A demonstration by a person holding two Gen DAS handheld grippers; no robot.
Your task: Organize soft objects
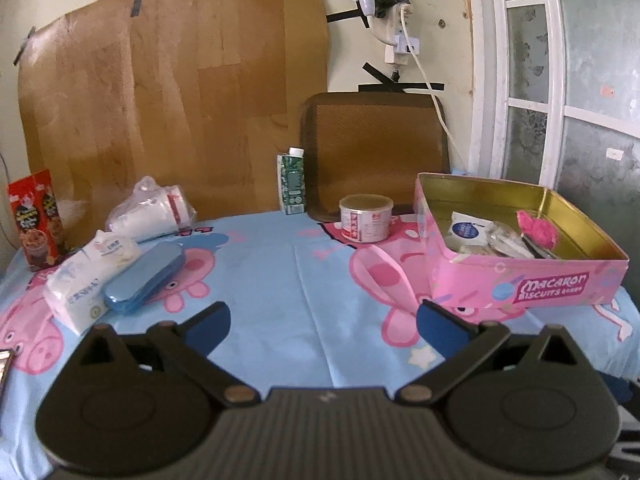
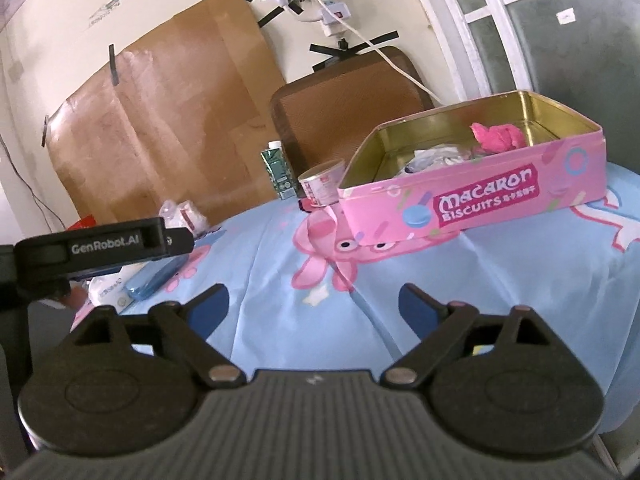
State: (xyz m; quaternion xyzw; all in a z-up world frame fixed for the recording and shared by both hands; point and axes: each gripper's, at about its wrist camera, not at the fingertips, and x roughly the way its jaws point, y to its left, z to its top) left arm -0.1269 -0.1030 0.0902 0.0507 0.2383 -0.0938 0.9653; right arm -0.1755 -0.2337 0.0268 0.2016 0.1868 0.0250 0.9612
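Note:
A pink biscuit tin [image 1: 532, 284] [image 2: 480, 200] stands open on the right of the table, holding a fluffy pink item [image 1: 538, 230] [image 2: 498, 136] and several wrapped packets [image 1: 472, 232]. At the left lie a white tissue pack [image 1: 86, 280], a blue case [image 1: 144, 278] and a bagged white bundle [image 1: 152, 212]. My left gripper [image 1: 322, 328] hangs open over the bare cloth, short of the tin and the tissue pack. My right gripper [image 2: 314, 310] is open too, empty, in front of the tin. The other gripper's black body [image 2: 100, 248] shows at the left of the right wrist view.
A small round tub [image 1: 366, 218] and a green carton [image 1: 292, 182] stand at the back, near a brown chair back [image 1: 376, 148]. A red snack box [image 1: 36, 220] is at the far left. The table wears a blue cartoon cloth [image 1: 280, 280].

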